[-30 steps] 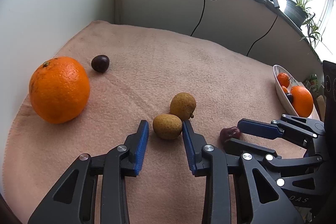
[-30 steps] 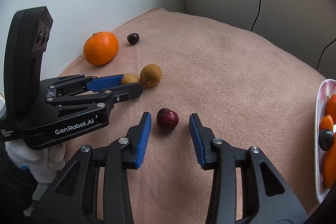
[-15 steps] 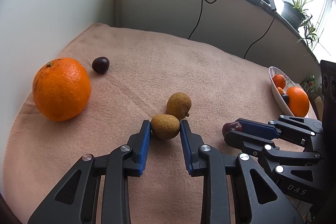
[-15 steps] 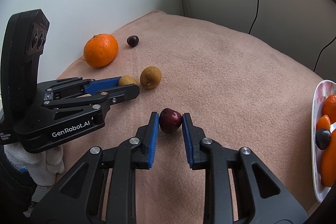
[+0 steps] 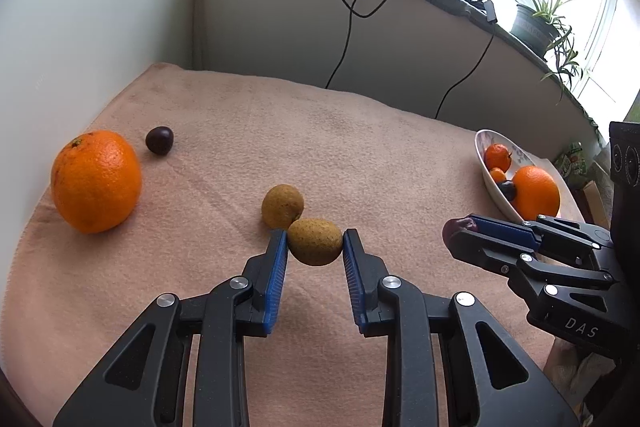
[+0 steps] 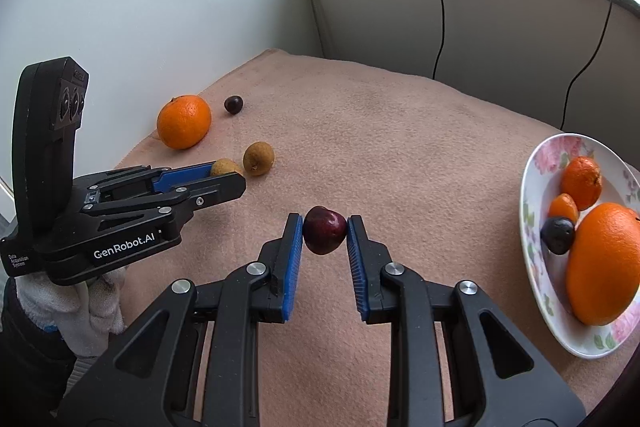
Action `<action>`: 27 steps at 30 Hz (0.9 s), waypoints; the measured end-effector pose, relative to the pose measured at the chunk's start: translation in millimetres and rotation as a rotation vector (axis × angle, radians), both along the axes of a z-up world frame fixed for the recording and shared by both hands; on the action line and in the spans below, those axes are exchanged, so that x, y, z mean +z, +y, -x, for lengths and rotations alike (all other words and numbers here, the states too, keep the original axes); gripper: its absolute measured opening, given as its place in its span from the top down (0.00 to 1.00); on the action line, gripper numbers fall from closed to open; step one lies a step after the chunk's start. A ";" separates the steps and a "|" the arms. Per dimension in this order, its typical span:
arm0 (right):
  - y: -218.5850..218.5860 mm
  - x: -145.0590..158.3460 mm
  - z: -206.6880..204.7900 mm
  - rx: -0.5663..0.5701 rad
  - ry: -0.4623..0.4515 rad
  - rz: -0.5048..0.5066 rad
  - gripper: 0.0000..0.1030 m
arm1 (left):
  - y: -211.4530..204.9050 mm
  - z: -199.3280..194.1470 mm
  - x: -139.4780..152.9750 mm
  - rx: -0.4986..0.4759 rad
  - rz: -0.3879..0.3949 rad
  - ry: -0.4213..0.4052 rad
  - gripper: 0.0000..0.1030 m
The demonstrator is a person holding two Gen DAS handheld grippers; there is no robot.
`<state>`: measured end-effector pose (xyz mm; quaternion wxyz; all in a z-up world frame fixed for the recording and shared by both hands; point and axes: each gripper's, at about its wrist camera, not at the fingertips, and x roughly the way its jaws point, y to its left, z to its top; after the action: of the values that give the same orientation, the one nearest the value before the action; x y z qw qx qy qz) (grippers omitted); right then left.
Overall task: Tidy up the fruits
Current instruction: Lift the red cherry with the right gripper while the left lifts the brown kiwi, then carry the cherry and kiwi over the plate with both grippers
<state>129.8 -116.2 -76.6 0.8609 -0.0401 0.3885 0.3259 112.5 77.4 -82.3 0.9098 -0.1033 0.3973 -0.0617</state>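
Observation:
My left gripper (image 5: 315, 242) is shut on a brown longan (image 5: 315, 241), lifted a little off the pink blanket (image 5: 360, 147). A second longan (image 5: 282, 206) lies just behind it. My right gripper (image 6: 324, 234) is shut on a dark red cherry (image 6: 324, 235), also raised off the blanket. A large orange (image 5: 96, 181) and a dark cherry (image 5: 159, 140) rest at the far left. The flowered white plate (image 6: 538, 247) at the right holds a big orange (image 6: 604, 263), two small oranges and a dark fruit. In the right wrist view the left gripper (image 6: 224, 174) shows at the left with the longan (image 6: 225, 167) at its tips.
A white wall borders the blanket on the left, a grey ledge wall at the back with black cables (image 5: 344, 39) hanging down. A gloved hand (image 6: 76, 303) holds the left gripper. Potted plants (image 5: 540, 19) stand on the window sill.
Both grippers closed on their fruit: the left on the nearer longan, the right on the red cherry. Both then lifted the fruit off the blanket, and the held longan parted from the other.

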 end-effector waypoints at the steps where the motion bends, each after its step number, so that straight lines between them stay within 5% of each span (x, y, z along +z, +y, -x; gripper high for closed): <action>1: -5.2 1.9 0.4 -0.009 -0.002 -0.006 0.77 | -3.0 0.5 2.1 -0.005 0.002 -0.005 0.74; 27: -129.5 39.4 -3.4 -0.241 -0.086 -0.073 0.77 | -95.7 -14.0 38.6 -0.188 0.024 -0.084 0.74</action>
<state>133.2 -245.7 -37.2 0.9107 0.0242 0.3411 0.2318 126.4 -18.3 -43.7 0.9145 -0.0739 0.3658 -0.1560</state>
